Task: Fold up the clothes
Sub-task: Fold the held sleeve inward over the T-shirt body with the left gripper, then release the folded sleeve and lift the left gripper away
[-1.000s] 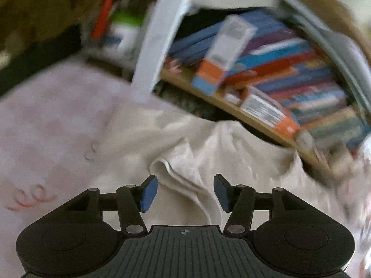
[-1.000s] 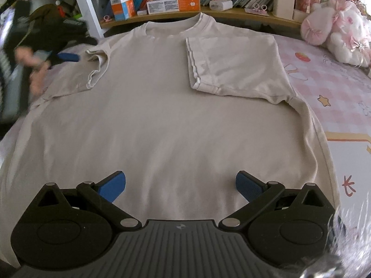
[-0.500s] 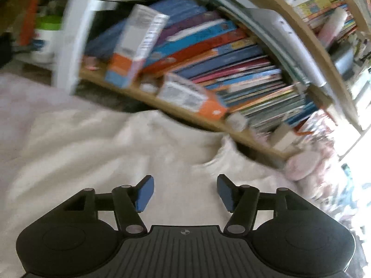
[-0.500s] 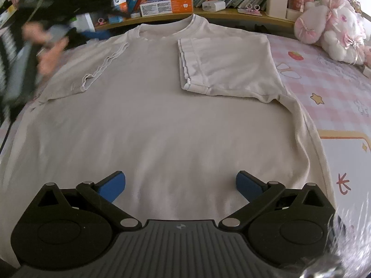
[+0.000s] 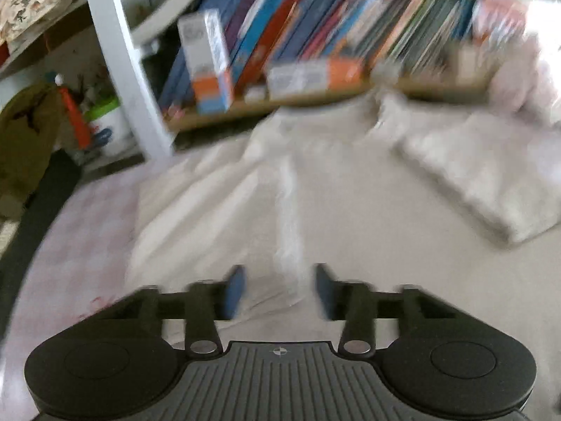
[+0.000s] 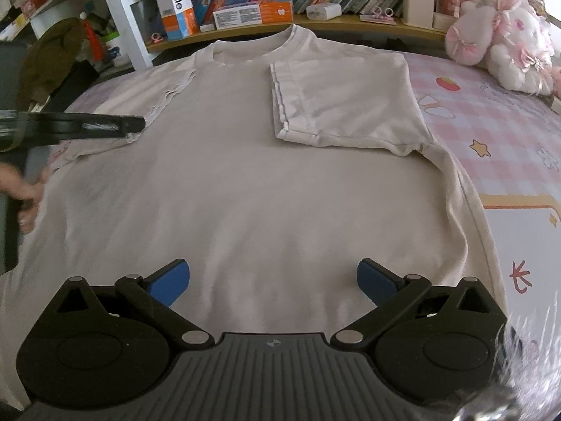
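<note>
A beige T-shirt (image 6: 245,182) lies spread face-up on a pink checked bed sheet (image 6: 508,133), collar toward the bookshelf. Its right sleeve (image 6: 343,101) is folded inward over the chest. The left sleeve (image 6: 147,98) lies outward and flat. My left gripper (image 6: 138,124) reaches in from the left, its tip at that sleeve's hem. In the blurred left wrist view the left gripper (image 5: 280,291) is open, with the sleeve's hem (image 5: 289,217) running between its fingers. My right gripper (image 6: 273,280) hovers wide open over the shirt's lower middle, holding nothing.
A low wooden shelf (image 6: 350,21) with books and boxes runs along the far side, beside a white post (image 6: 119,17). A pink plush toy (image 6: 505,45) sits at the far right. An olive bag (image 6: 49,59) hangs at the left. A person's hand (image 6: 21,189) holds the left tool.
The left gripper swung from the shoulder and shelf side down to the left sleeve's hem. The left sleeve now lies flatter. The right gripper stayed open and barely shifted.
</note>
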